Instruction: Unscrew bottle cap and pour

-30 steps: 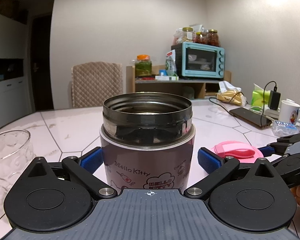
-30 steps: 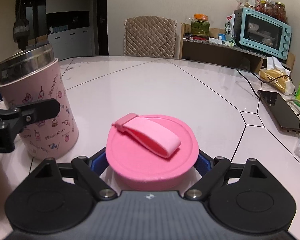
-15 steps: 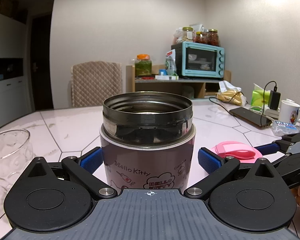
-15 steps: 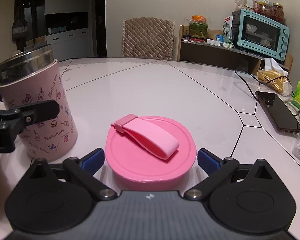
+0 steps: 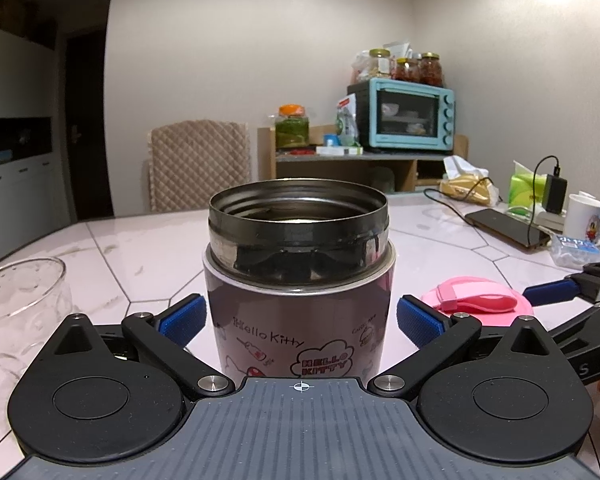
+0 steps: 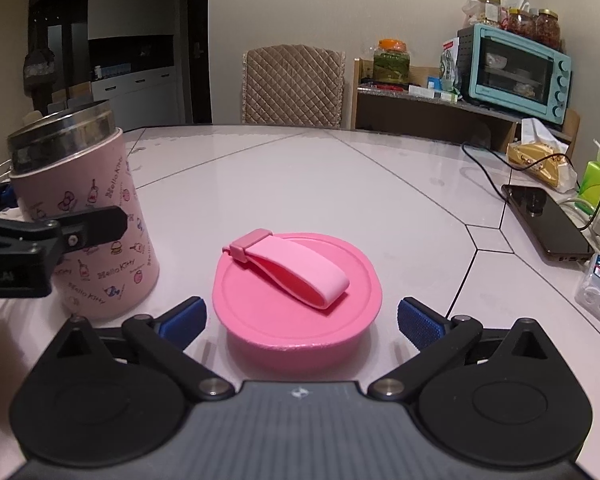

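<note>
Between the blue pads of the left gripper (image 5: 300,316): pink Hello Kitty bottle (image 5: 300,264), upright on the white tiled table (image 6: 340,184), steel mouth uncapped. Pads pressed to both sides of the body, so clamped on it. Seen from the right wrist view, one black finger lying across the bottle's side.

Just right of the bottle, flat on the table: pink cap (image 6: 296,308), strap (image 6: 292,268) on top, lying loose across it. Straddled by the right gripper (image 6: 301,316), jaws spread wide, a clear gap between each pad and the cap's rim, nothing gripped.

At the left edge of the left wrist view, near the bottle: clear dimpled glass (image 5: 20,304), upright.

Farther off to the right: dark phone (image 6: 548,220) on a charging cable, white mug (image 5: 586,220), green tissue pack (image 5: 526,188).

Across the table: quilted chair back (image 6: 294,84). Beside it, a wooden shelf (image 6: 420,100) with a green-filled jar (image 6: 391,62) and a teal toaster oven (image 6: 516,72), more jars on top.
</note>
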### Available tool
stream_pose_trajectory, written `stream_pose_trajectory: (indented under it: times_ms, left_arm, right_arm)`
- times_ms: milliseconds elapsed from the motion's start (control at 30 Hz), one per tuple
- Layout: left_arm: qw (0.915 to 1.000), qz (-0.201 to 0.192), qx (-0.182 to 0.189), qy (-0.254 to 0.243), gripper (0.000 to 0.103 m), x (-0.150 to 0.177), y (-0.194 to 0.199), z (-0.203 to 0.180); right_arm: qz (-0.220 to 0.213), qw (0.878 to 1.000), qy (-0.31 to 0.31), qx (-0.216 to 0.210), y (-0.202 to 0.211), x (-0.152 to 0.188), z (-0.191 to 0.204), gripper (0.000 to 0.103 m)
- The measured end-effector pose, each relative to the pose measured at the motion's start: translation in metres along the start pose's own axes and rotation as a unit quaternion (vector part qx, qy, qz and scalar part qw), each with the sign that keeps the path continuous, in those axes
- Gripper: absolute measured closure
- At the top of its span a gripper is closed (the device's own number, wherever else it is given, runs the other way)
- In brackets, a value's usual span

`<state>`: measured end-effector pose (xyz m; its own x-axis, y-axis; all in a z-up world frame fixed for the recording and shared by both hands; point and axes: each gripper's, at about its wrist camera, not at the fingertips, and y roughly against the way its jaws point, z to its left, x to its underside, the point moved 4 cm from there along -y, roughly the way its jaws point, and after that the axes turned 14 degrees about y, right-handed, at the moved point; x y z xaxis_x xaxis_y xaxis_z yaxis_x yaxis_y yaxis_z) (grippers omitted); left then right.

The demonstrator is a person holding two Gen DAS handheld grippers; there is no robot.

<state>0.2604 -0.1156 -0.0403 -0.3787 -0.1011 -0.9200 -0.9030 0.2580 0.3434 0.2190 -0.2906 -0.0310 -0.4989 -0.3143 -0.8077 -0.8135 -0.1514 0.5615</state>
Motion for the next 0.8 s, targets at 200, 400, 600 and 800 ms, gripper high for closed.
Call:
stream_pose_trajectory:
  times_ms: [200,400,600,800]
  left_arm:
    - [0.9999,0.007,-0.008,-0.011,0.0,0.002,0.001,-0.002]
    - [0.9997,0.011,-0.017,-0.01,0.0,0.008,0.013,-0.002]
    - [0.9995,0.014,-0.026,-0.007,0.0,0.014,0.026,-0.001]
    - [0.9994,0.017,-0.031,-0.001,0.0,0.019,0.042,-0.003]
  right_arm:
    - [-0.013,1.0,-0.005,0.003,0.013,0.005,0.0,0.0]
    - [-0.02,1.0,-0.012,0.006,0.025,0.01,-0.002,0.0]
    - [-0.03,0.999,-0.017,0.007,0.038,0.015,0.0,0.0]
    - [-0.043,0.999,-0.022,0.002,0.056,0.021,0.005,0.0]
